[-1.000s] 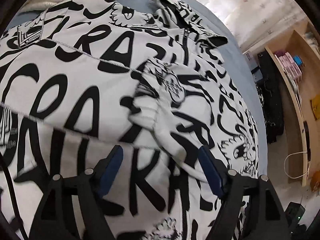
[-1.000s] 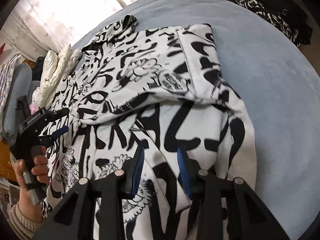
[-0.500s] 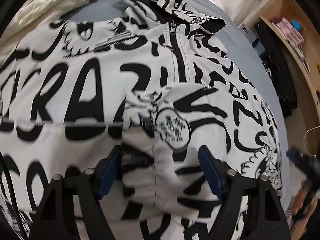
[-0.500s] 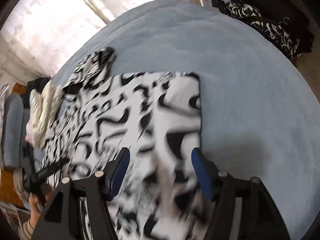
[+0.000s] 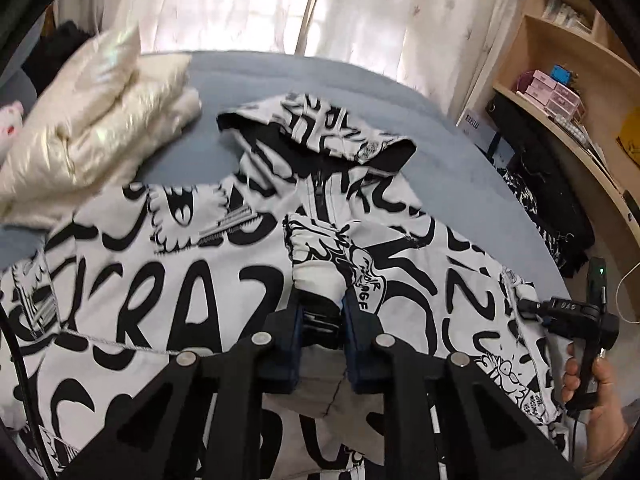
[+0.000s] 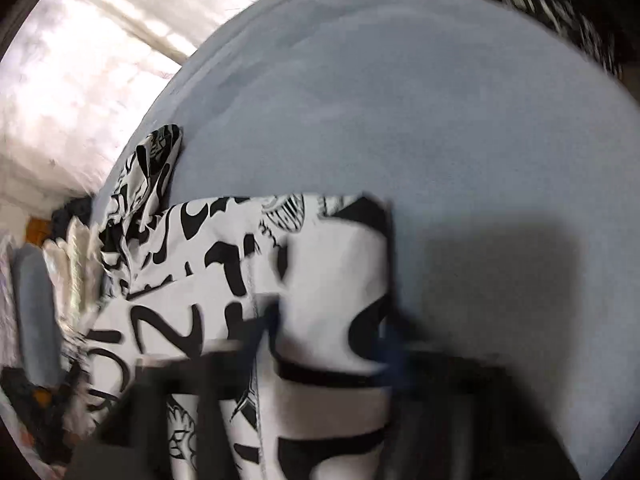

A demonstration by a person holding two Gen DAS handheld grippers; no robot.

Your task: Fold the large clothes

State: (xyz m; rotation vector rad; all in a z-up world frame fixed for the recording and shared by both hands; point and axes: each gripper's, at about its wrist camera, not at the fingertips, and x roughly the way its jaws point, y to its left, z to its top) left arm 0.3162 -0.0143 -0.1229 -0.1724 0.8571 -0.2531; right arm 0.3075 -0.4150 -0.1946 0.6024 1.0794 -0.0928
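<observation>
The hooded jacket [image 5: 192,280], white with black graffiti letters, lies spread on the blue bed [image 5: 440,152]; the left gripper [image 5: 320,320] has just closed on its bunched cuff, while the right gripper [image 6: 332,344] is too blurred to tell its state.

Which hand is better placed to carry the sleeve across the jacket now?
Left. Both claws have just been closing; the left claw pinches the sleeve cuff over the middle of the jacket. The right claw is at the jacket's side edge, fabric between its jaws, grip blurred.
</observation>
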